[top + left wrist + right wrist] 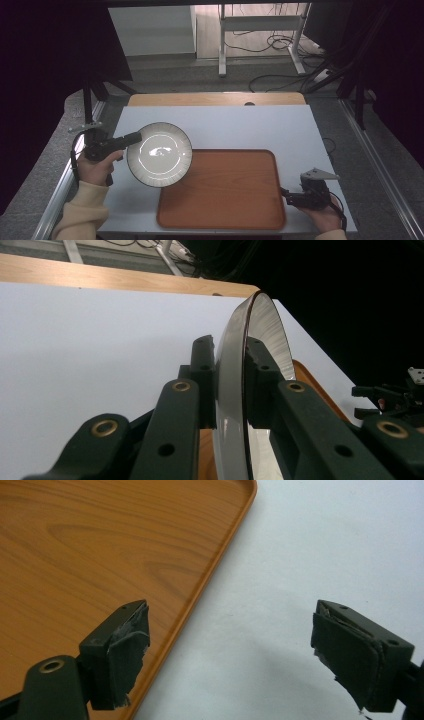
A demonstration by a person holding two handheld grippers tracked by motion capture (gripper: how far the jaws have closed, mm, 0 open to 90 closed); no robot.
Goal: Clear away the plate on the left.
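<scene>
Left gripper [231, 385]: closest to its own camera – black jointed jaws clamped tight on the rim of the plate [235, 405], one pad on each face; in the high view it sits at the table's left edge, held in the left hand [97, 167].
Plate [159, 154]: round, glossy, pale, with a fine ribbed border and a dark edge line – held off the table, its right side over the tray's left corner.
Right gripper [230, 655]: jaws wide apart with nothing between them; pads look worn and ragged. One jaw hangs over the tray's edge, the other over bare table.
Tray [225, 195]: wood-grain, orange-brown, rounded corners, low raised lip; bare inside.
Table [235, 127]: matt white top with a wooden strip along the far side.
Surroundings: grey floor, cables and a metal stand leg beyond the table; dark on both sides.
Hidden: the plate's lower left rim lies behind the left gripper; the right hand [325, 212] is cut off by the frame's bottom.
</scene>
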